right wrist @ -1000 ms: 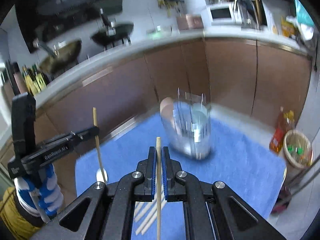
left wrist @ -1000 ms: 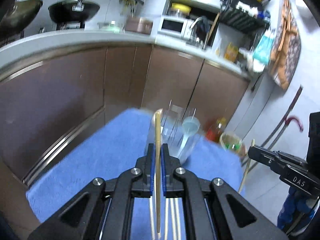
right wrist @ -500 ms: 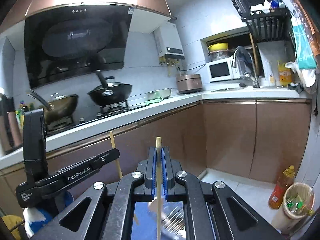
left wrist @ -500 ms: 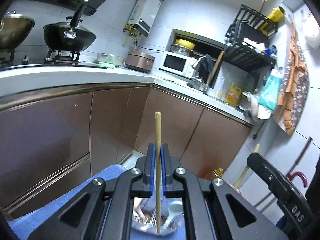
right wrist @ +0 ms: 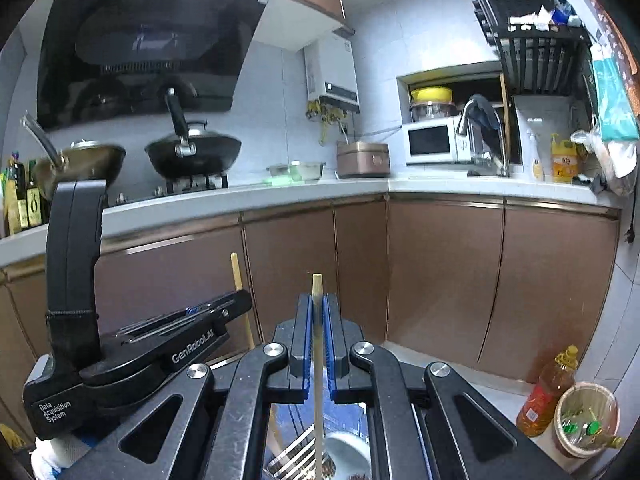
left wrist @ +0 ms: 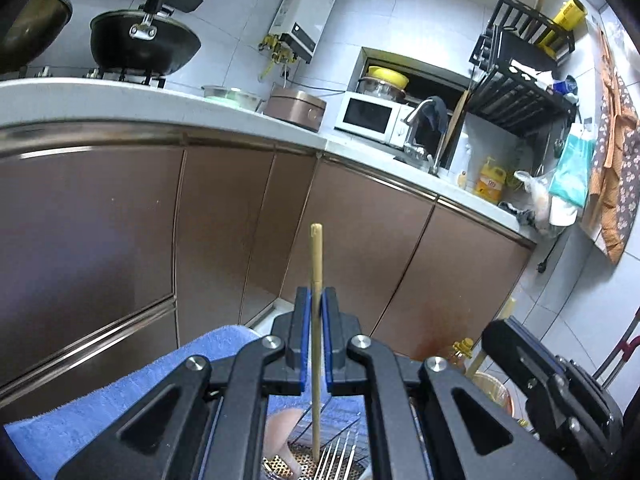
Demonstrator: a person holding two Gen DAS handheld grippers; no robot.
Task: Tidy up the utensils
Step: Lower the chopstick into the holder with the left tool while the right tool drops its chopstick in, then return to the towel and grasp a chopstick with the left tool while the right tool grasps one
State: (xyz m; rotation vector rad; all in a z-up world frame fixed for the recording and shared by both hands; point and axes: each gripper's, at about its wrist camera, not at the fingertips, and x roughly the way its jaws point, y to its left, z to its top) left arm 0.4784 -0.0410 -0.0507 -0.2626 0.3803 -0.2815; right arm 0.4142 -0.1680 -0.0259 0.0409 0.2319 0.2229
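In the left wrist view, we see our left claw pinched tight on a wooden chopstick. The chopstick stands straight up between the two blue pads. Its top pokes out above the claw. Its bottom end goes down into a metal holder right under the claw. We can see fork tips in that holder too, and something pale pink beside the stick that we cannot name. A blue towel lies under the holder. Off to the right is our other claw, with a bit of wooden stick showing by it. Behind all this are brown cupboard doors, a black pan on the stove and a white microwave.

In the right wrist view, our right claw is squeezed shut on a second chopstick. It also stands straight up and its lower end hangs over the holder, near some forks and a white spoon. We cannot tell if the tip is touching anything. On the left side is our left claw with its chopstick sticking up. On the floor to the right stand an oil bottle and a small bin.
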